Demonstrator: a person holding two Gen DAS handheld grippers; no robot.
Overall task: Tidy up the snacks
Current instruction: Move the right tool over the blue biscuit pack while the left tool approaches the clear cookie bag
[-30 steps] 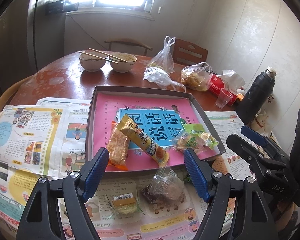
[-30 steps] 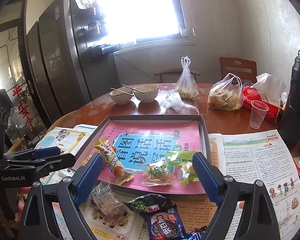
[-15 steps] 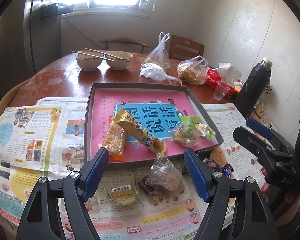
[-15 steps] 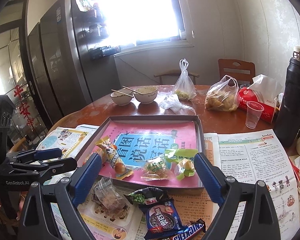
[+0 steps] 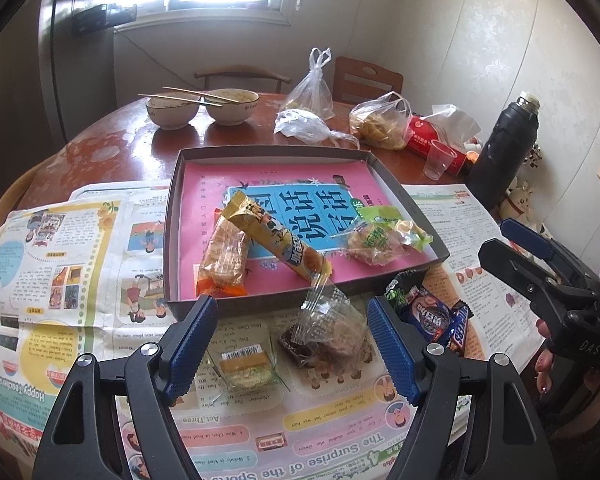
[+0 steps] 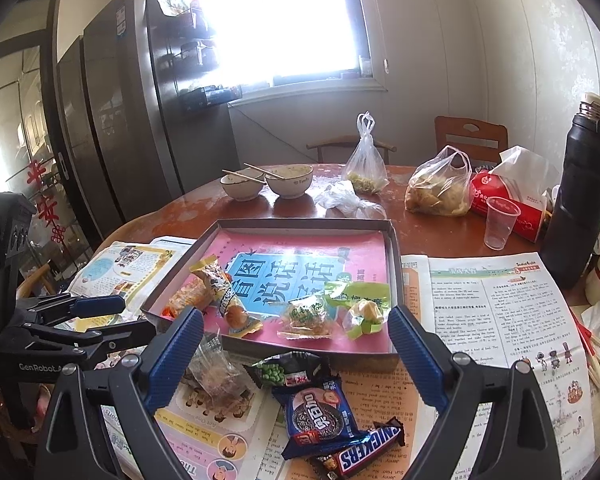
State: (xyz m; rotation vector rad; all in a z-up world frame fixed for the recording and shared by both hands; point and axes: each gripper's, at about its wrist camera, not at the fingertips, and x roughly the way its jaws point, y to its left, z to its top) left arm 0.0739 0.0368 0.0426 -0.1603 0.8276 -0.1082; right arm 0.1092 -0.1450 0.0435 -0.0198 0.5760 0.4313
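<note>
Both fingers empty over loose snacks short of the tray.

Left view: my left fingers (image 5: 290,344) stand wide, gripping nothing, above the clear pack (image 5: 328,328) on the newspaper (image 5: 60,248), just near of the tray (image 5: 172,240). Its slick film could slip or crumple if I pinch only the loose top; what's inside is hard to make out.

Right view: my right fingers (image 6: 294,354) gape wider, also empty, over the pea pack (image 6: 288,372), cookie pack (image 6: 320,412) and Snickers (image 6: 364,448). They overlap, so I might snag two; the Snickers' near end is hidden.
</note>
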